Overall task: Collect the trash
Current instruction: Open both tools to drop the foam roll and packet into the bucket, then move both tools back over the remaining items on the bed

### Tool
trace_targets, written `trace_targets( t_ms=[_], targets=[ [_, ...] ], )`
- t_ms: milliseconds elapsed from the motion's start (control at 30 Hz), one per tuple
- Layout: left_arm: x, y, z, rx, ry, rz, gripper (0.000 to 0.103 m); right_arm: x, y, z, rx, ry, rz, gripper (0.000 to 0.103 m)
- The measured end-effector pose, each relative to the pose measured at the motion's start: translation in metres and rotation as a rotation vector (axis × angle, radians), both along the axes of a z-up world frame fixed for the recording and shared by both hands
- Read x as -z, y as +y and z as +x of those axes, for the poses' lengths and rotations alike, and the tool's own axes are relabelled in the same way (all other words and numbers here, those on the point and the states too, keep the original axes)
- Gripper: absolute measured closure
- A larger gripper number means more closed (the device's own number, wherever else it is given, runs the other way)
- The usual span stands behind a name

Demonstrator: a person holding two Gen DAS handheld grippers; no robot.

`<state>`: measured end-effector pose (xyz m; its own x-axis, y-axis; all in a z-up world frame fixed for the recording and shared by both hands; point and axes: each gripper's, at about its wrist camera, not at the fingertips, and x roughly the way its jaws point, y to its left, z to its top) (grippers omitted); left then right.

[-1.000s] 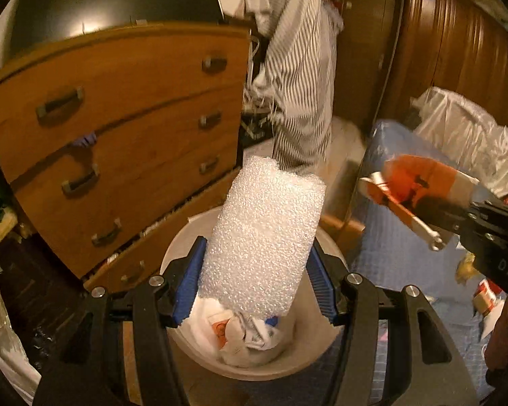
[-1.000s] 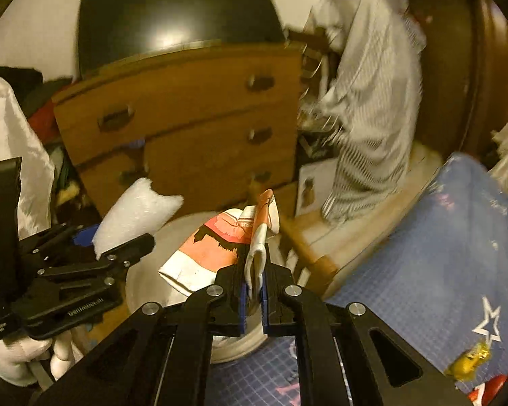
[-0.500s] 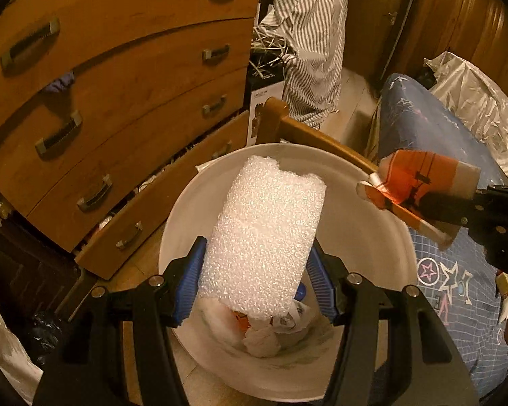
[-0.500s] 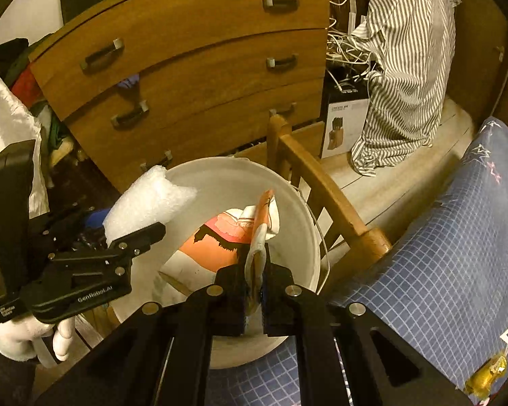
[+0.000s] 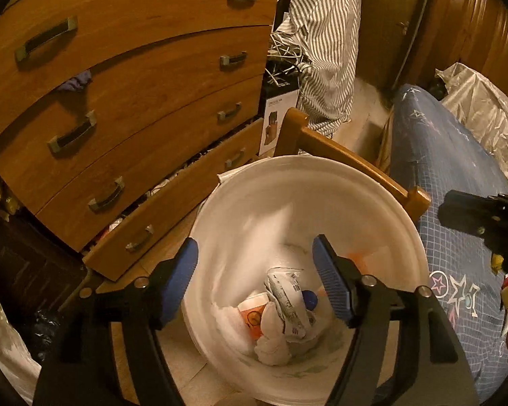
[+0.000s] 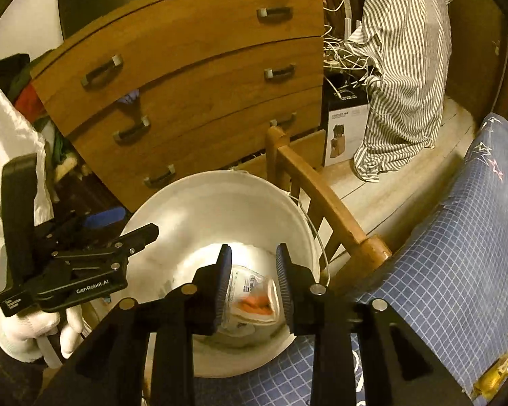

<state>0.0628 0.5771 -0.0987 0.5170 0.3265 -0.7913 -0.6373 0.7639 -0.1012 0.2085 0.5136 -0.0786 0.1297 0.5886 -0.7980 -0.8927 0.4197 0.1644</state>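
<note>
White bucket is wedged between wooden dresser and chair rail; crumpled trash is seen inside. Left gripper and right gripper are spread apart, empty.

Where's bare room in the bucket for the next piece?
Free: the bucket's far inner wall toward the chair rail. Crowded: the near bottom, under the crumpled trash pile. Both the left gripper and right gripper are open.
</note>
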Motion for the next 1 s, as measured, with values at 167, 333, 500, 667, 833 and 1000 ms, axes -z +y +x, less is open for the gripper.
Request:
trace_targets(
  t_ms=[167,333,500,667,833,1000],
  targets=[
    [-0.003,-0.003,-0.002,-0.002,-0.006,0.002,0.036,-0.006,-0.013,0.004,0.018,0.006,0.025,0.074],
    [-0.012,-0.025,-0.002,0.028,-0.013,0.032,0.036,-0.013,-0.044,-0.002,0.037,0.011,0.07,0.074],
    [-0.017,-0.074,0.003,0.127,-0.057,0.027,0.036,-0.011,-0.122,-0.015,0.094,-0.018,0.12,0.074],
    [0.0,-0.158,0.033,0.315,-0.058,-0.012,0.036,0.01,-0.247,-0.02,0.23,-0.029,0.152,0.074],
    [0.031,-0.25,0.066,0.504,-0.03,-0.067,0.036,0.037,-0.38,-0.02,0.4,0.0,0.181,0.073],
    [0.056,-0.322,0.089,0.636,0.012,-0.084,0.036,0.068,-0.507,-0.021,0.59,0.041,0.203,0.07]
  ],
)
